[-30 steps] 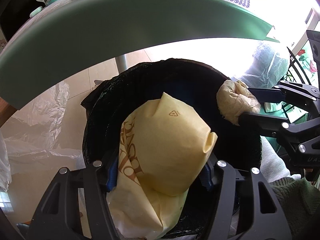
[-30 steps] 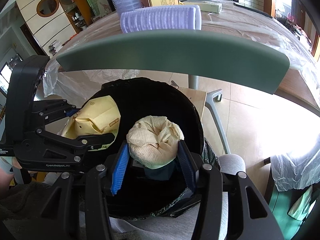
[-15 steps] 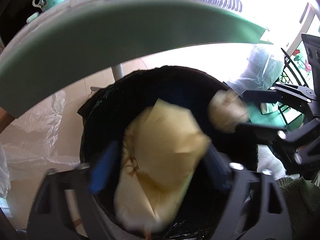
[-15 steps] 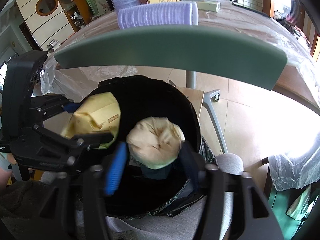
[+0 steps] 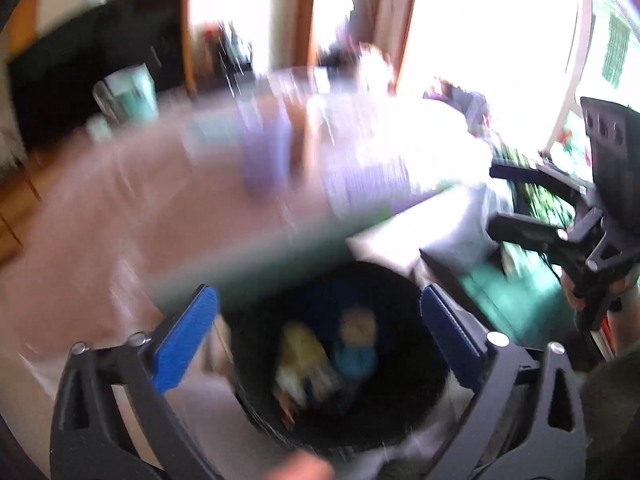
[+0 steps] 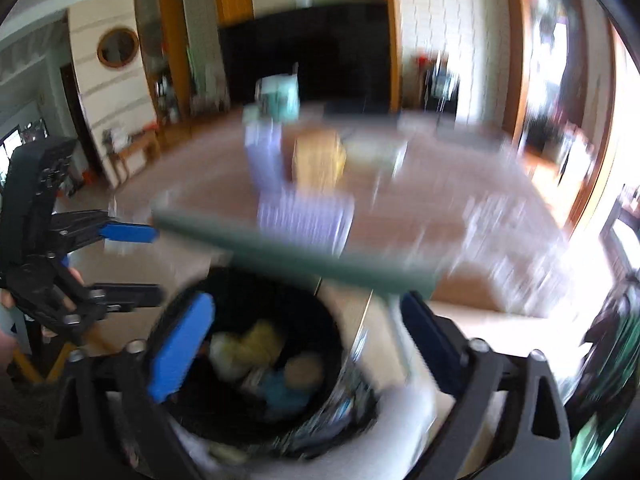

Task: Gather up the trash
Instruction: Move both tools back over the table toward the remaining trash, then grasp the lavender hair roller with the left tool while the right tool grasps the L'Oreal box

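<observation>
Above the bin (image 5: 340, 344), both claws, left claw (image 5: 316, 336) and right claw (image 6: 308, 344), are held wide and empty; the counter (image 6: 400, 208) should be scanned for remaining trash

This is a home, a living or dining room. A table (image 6: 460, 216) with a green edge carries a mug (image 6: 280, 98), a stack of plastic cups (image 6: 266, 160) and a yellow box (image 6: 318, 160). Behind it stand a dark cabinet (image 6: 308, 52), wooden door frames, a white brick wall (image 6: 452, 36) and a round mirror (image 6: 118, 47). The floor is of pale tiles, and a black bin (image 6: 256, 300) with rubbish stands under the table. All is blurred.
</observation>
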